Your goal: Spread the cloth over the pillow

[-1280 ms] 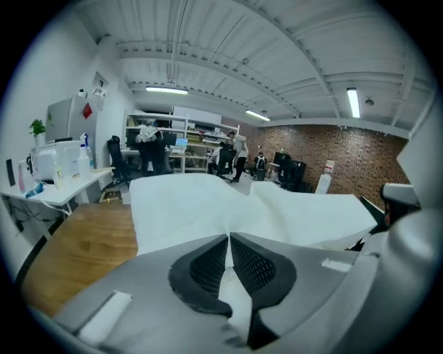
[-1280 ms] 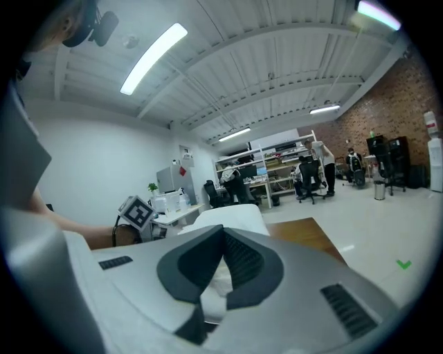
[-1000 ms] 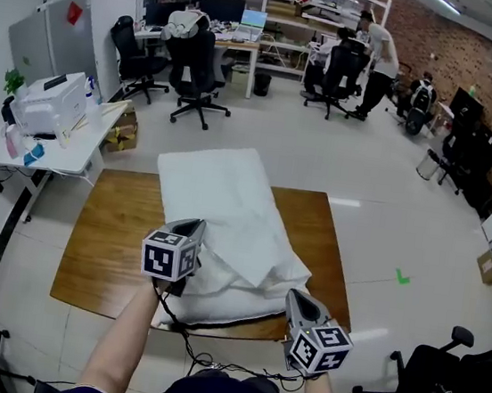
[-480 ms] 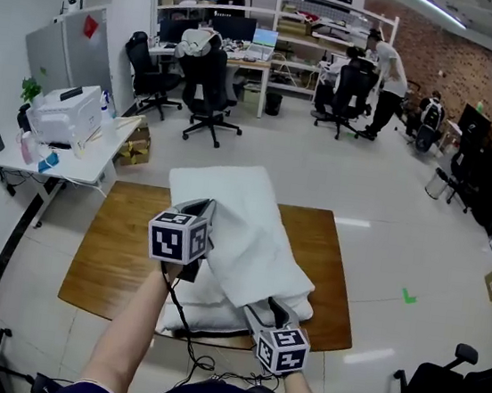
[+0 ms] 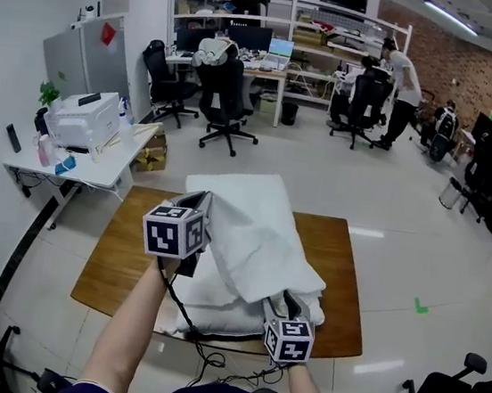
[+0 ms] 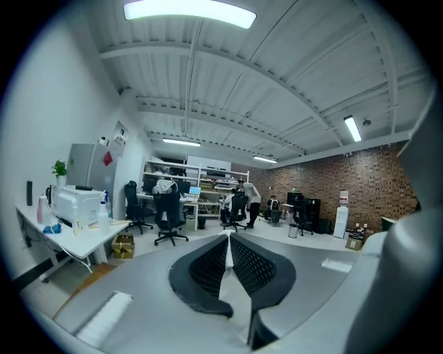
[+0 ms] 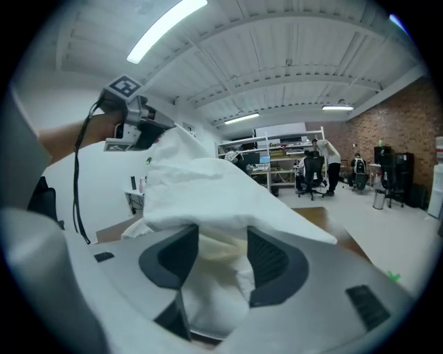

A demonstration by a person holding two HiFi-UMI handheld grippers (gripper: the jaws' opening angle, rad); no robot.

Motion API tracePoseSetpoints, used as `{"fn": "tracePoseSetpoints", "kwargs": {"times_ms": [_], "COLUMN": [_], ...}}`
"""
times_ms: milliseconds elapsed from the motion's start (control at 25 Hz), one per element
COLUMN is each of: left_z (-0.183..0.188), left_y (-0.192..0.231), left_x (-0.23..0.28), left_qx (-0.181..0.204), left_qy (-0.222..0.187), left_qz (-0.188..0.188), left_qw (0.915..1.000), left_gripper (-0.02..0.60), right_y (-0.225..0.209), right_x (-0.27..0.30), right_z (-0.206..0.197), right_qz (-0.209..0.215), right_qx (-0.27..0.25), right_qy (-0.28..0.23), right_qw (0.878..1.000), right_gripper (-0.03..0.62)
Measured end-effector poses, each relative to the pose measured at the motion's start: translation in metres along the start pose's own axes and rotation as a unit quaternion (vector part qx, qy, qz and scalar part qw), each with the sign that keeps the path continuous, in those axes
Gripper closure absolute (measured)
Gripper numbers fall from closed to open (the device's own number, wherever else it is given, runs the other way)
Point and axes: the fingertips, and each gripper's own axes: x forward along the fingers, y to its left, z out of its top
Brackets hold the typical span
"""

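A white cloth (image 5: 254, 237) lies draped along a white pillow (image 5: 213, 308) on the wooden table (image 5: 121, 256). My left gripper (image 5: 202, 200) is raised above the pillow's left side, shut on the cloth's edge and lifting it; in the left gripper view a thin white strip of cloth (image 6: 225, 276) shows between the closed jaws of that gripper (image 6: 228, 238). My right gripper (image 5: 284, 302) sits low at the pillow's near right corner. Its jaws (image 7: 221, 242) opened wide and have just been closing a little, with the cream pillow corner (image 7: 218, 276) bulging between them under the cloth's hanging edge (image 7: 208, 187).
A black cable (image 5: 181, 313) hangs from the left gripper over the table's near edge. A white desk with a printer (image 5: 85, 121) stands to the left. Office chairs (image 5: 227, 99) and people at desks (image 5: 405, 77) are at the far end of the room.
The left gripper has risen, lifting the cloth's edge. The right gripper moved left and down to the pillow's near corner, and its jaws went from shut to wide.
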Motion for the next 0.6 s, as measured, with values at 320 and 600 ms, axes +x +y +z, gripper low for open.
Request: {"fn": "tracePoseSetpoints", "kwargs": {"times_ms": [320, 600], "left_z": [-0.009, -0.011], "left_y": [0.028, 0.041], "left_x": [-0.018, -0.022], "left_qx": [-0.004, -0.013], "left_qy": [0.005, -0.002], "left_qz": [0.029, 0.035], "left_qw": [0.9996, 0.9993], "left_gripper": [0.566, 0.566], "right_y": [-0.028, -0.071], "right_x": [0.007, -0.013], "right_z": [0.038, 0.095], "right_qz": [-0.005, -0.021], "right_qx": [0.010, 0.016], "right_qy": [-0.025, -0.074], "right_qw": [1.000, 0.997], "right_gripper": [0.572, 0.574]}}
